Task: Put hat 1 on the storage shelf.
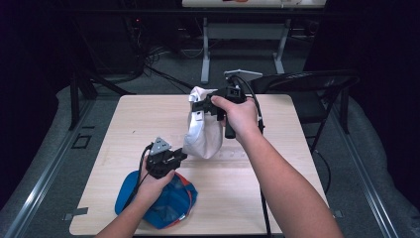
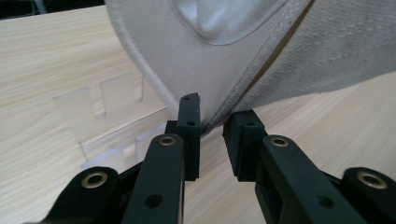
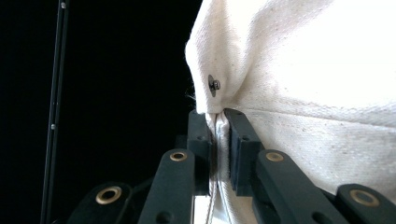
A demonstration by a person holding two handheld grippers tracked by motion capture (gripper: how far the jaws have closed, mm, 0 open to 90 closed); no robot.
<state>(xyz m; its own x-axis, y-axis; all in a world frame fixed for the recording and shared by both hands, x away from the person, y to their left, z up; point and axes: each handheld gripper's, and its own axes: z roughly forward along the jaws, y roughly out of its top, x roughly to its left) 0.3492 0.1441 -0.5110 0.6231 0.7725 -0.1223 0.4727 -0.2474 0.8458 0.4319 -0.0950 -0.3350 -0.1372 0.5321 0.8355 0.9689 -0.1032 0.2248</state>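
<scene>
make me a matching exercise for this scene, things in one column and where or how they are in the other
Things:
1. white cap
2. blue cap
3. right claw
4. chair

States:
a. lying on the table's near edge
b. behind the table
c. held up between two claws
d. shut on a white seam

Pairs: 1-c, 2-a, 3-d, 4-b

Both forearms are bare, with no sleeve in sight. The left gripper [image 1: 179,157] is matte black and carries a grey three-cornered plate [image 1: 160,145] dotted with small holes on top, and a black cable [image 1: 140,179] trails from it. The right gripper [image 1: 198,105] is equally black, its linked jaw arms pinned with brass-ringed rivets [image 3: 179,156] and small dark screw holes, with square black pads [image 3: 238,140] at the tips
</scene>
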